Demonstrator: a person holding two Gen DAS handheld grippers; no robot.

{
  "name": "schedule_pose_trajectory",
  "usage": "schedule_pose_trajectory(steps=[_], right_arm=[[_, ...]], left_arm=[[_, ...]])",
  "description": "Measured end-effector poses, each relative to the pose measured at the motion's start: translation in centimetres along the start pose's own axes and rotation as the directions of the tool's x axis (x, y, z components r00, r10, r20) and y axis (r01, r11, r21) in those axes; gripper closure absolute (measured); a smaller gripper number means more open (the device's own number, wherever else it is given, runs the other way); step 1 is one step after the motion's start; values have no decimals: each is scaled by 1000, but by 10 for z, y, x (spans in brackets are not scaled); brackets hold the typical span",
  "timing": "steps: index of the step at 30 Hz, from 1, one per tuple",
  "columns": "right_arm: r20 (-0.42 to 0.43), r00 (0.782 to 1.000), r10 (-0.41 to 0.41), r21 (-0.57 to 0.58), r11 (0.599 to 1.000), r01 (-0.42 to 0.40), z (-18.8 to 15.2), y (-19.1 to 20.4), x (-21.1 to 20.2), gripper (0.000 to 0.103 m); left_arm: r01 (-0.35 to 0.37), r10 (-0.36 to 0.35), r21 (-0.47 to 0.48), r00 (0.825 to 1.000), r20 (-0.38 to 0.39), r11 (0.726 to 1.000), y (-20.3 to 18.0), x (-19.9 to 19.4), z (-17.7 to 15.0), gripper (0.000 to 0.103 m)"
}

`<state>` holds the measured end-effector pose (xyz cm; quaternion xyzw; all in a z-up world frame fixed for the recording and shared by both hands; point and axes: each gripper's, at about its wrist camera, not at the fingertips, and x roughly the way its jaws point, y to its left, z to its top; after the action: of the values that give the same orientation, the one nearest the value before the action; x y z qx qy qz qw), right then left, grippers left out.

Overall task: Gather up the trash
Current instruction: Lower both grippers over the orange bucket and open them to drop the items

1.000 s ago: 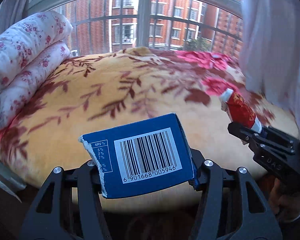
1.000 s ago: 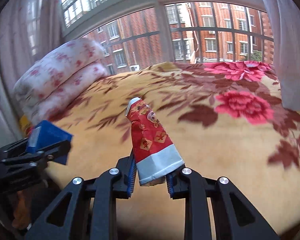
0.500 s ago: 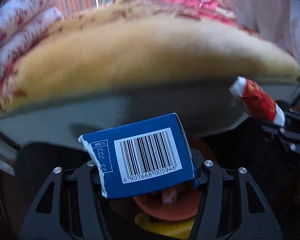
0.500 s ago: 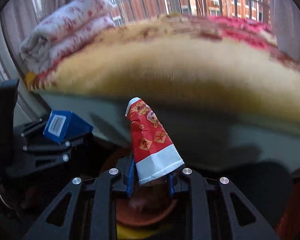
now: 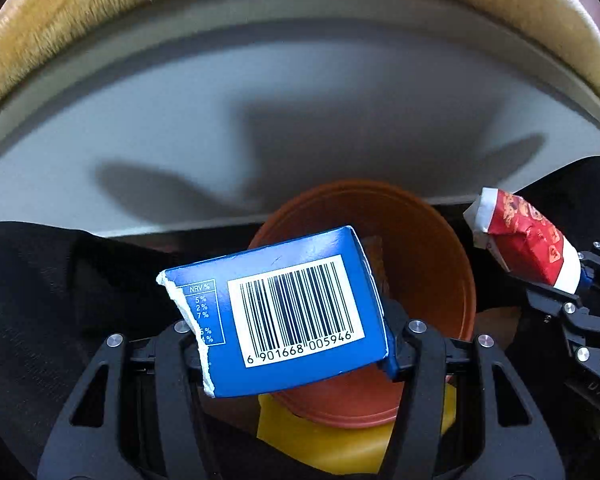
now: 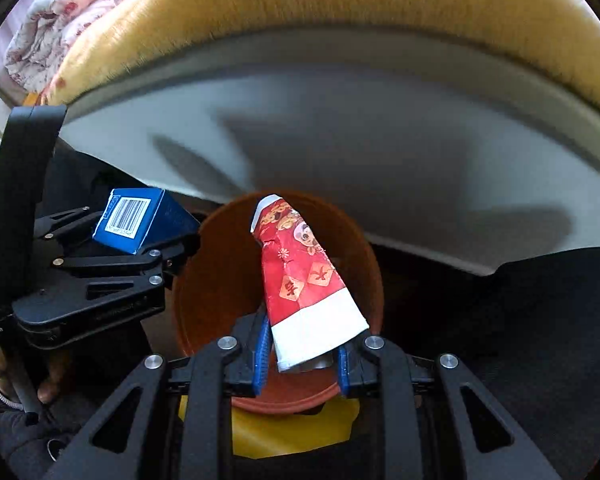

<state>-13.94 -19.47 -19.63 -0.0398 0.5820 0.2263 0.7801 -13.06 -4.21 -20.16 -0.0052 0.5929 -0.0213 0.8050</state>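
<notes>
While hovering over the orange bin (image 5: 431, 264), left gripper (image 5: 296, 344) clamping a torn blue carton (image 5: 284, 312), barcode side facing up, above the bin's near rim. Right gripper (image 6: 301, 360) pinching a red-and-white wrapper (image 6: 303, 288), pointing upward over the bin's (image 6: 216, 280) mouth. Sitting on something yellow (image 6: 292, 428), bin lying just below the bed's edge (image 6: 339, 128), with its yellow blanket (image 6: 339, 4) above.

Below both grippers the mouth of the orange bin (image 6: 204, 280) is open and free. Ahead, the grey bed side (image 6: 359, 140) blocks the way. The left gripper (image 6: 168, 252) stands just beside the right gripper (image 6: 303, 360), at its left.
</notes>
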Motion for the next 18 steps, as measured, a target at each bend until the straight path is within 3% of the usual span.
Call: schedule_pose_trajectory(steps=[6,8,10,18], right_arm=[[-42,999,11,-8,1000,-12,1,5,13,73],[-51,999,14,-13,1000,-15,5,8,14,60],[-46,999,7,-16,1000,-7,5,10,13,40],[9,1000,-10,40,999,9,-2,-4,-10,34]], left_arm=[[5,-5,-5,1000,-28,1000,4,5,1,47],[1,-1,-6,999,-36,1000,3,7,7,43],[-11,11,-4,999,-44,1000,-2,9,13,21],[15,-16,-38,999,-46,999,7,1,12,17]])
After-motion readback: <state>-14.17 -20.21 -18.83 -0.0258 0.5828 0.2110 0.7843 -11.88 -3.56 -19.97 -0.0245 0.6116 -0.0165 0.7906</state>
